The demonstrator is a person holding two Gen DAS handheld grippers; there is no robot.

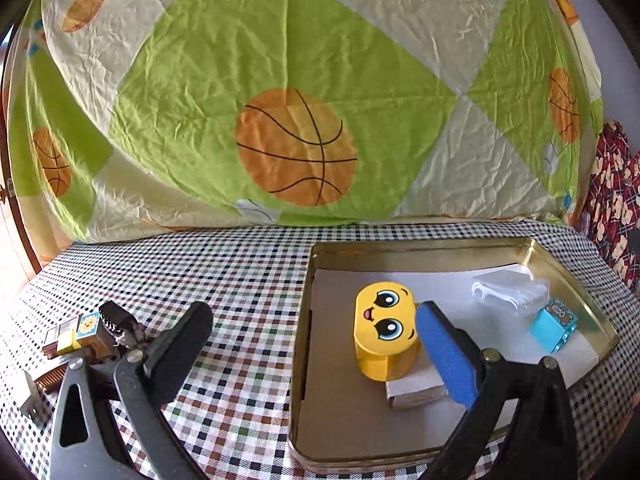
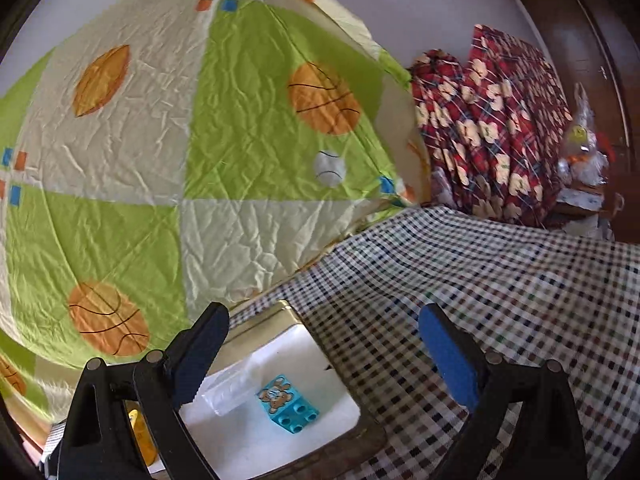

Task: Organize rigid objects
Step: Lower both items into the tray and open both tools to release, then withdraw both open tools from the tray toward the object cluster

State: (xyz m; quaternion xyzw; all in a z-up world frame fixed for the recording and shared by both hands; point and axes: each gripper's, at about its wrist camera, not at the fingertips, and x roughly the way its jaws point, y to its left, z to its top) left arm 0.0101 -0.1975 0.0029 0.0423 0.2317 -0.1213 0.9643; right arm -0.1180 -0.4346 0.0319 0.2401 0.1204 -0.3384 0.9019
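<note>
A gold metal tin [image 1: 592,304] lined with white paper sits on the checked cloth. In it stand a yellow block with a cartoon face [image 1: 384,328] on a small white box [image 1: 416,394], a light blue brick with a bear picture [image 1: 554,330] and a clear plastic piece [image 1: 508,290]. My left gripper [image 1: 316,340] is open and empty over the tin's left wall; its blue pad sits beside the yellow block. My right gripper [image 2: 324,348] is open and empty above the tin's corner [image 2: 280,312], over the blue brick [image 2: 288,404] and clear piece [image 2: 232,392].
A cluster of small items lies left of the tin: a small brick with a sun picture [image 1: 86,330], a dark clip [image 1: 120,322] and a metal piece [image 1: 32,400]. A sports-print quilt [image 1: 280,100] rises behind the table. Floral bedding [image 2: 492,120] is at the right.
</note>
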